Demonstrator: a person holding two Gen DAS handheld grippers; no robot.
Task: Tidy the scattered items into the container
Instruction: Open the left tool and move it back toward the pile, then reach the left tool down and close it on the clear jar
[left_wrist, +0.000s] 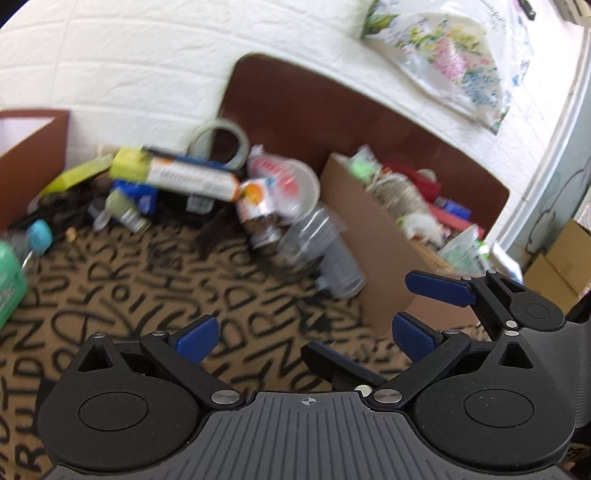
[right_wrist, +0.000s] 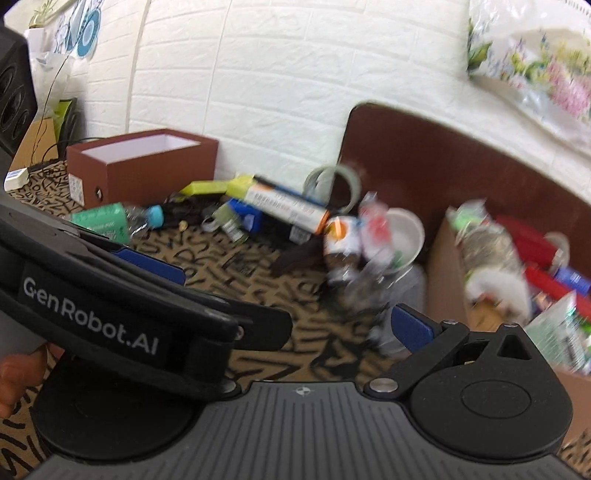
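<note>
Left wrist view: the left gripper (left_wrist: 301, 334) stood released and empty; the clear bottle (left_wrist: 325, 251) lay at 12 o'clock, long axis running 11 to 5, against the cardboard box (left_wrist: 373, 236) at 2 o'clock. The right gripper (left_wrist: 424, 321), also spread with nothing between its fingers, sat nearer the box. Right wrist view: the bottle (right_wrist: 391, 295) lay at 12 o'clock, the box (right_wrist: 443, 266) at 2; the left gripper (right_wrist: 155, 266) crossed at 9, blocking the green bottle (right_wrist: 99, 218).

cardboard box (left_wrist: 373, 236) crammed; clutter pile (left_wrist: 207, 188) beside

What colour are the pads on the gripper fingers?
Blue pads on black fingers; clearest in the left wrist view.
</note>
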